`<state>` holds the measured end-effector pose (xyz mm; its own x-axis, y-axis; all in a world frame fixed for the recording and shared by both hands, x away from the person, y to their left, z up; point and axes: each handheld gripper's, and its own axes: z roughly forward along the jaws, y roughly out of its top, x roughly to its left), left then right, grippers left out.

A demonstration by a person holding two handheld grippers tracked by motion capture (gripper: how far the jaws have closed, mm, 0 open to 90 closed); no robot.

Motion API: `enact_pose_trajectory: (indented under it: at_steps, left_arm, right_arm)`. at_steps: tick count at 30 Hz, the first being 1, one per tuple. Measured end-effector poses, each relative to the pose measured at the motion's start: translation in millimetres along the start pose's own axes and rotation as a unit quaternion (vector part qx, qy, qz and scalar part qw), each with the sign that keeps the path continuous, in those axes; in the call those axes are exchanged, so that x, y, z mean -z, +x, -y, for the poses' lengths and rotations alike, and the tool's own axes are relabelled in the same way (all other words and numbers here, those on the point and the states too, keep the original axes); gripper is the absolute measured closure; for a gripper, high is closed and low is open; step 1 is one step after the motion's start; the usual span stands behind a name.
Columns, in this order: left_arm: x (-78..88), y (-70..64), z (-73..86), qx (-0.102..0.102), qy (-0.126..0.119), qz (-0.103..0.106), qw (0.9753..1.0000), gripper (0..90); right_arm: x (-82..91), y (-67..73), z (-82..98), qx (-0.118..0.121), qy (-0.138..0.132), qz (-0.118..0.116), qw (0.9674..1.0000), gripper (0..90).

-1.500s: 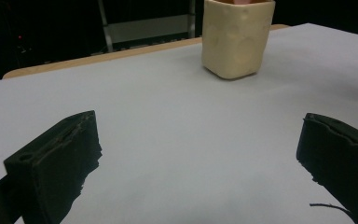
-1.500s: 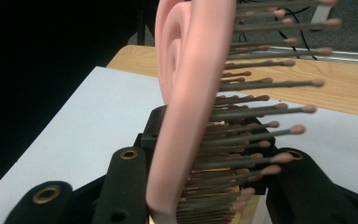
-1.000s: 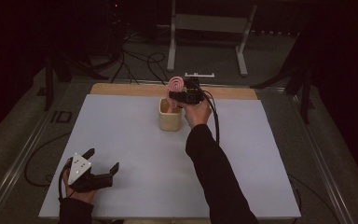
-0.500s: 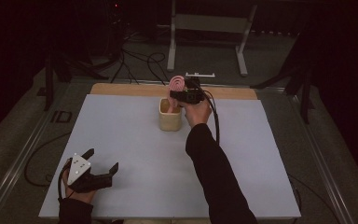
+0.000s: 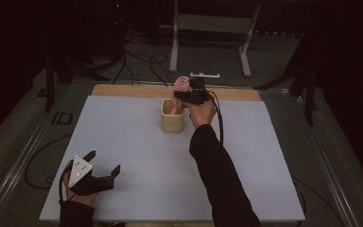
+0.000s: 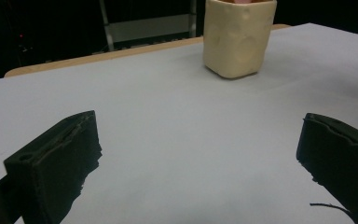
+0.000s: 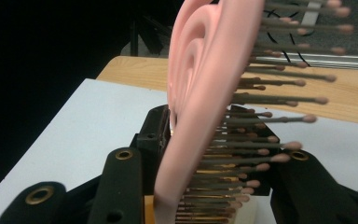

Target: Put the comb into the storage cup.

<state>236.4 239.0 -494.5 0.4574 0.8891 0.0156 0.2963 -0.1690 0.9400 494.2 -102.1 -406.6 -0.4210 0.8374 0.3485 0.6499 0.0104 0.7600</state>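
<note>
Right gripper [image 5: 183, 95], seen from above and along its own jaws. We found its two black jaws set close on the head of a pink hairbrush [image 7: 200, 84]. The smooth pink back lay against one jaw and the dark, ball-tipped bristles [image 7: 279, 100] pointed toward the other. The jaws had just been opening slightly, with the brush between them and, as far as we could judge, under their grip. The brush stood nearly upright. Its head rose above the jaws and its lower end dropped below them into a cream cup [image 5: 172, 122] directly beneath the gripper. The person's right hand [image 5: 201, 113] carried the gripper from behind, and the cable [image 5: 220, 124] trailed back along the dark sleeve.

The cup stood on a pale grey sheet [image 5: 137, 142]. Beyond the gripper a strip of wooden tabletop [image 5: 123, 91] showed at the far edge. Well apart from it, at the near corner, we noted the left gripper [image 5: 106, 161] resting low over the sheet. Its jaws were spread wide with nothing between them and pointed toward the cup [image 6: 238, 39].
</note>
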Motion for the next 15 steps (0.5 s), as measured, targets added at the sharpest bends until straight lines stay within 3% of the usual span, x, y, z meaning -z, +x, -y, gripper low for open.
enact_pose_trajectory:
  at_steps: [8, 14, 15]
  left_arm:
    - [-0.4, -0.6, 0.0, -0.001, 0.001, 0.001, 1.0000, 0.3]
    - [-0.7, -1.1, 0.1, -0.001, 0.001, 0.001, 1.0000, 0.3]
    - [-0.7, -1.1, 0.0, -0.002, 0.002, 0.001, 1.0000, 0.3]
  right_arm:
    - [2.2, -1.2, -0.6, 0.008, 0.001, 0.009, 0.9999, 52.3]
    - [4.3, -1.0, -1.2, 0.023, 0.010, -0.002, 0.9997, 44.0]
    - [5.1, -1.6, -1.7, 0.024, 0.012, -0.013, 0.9996, 43.4]
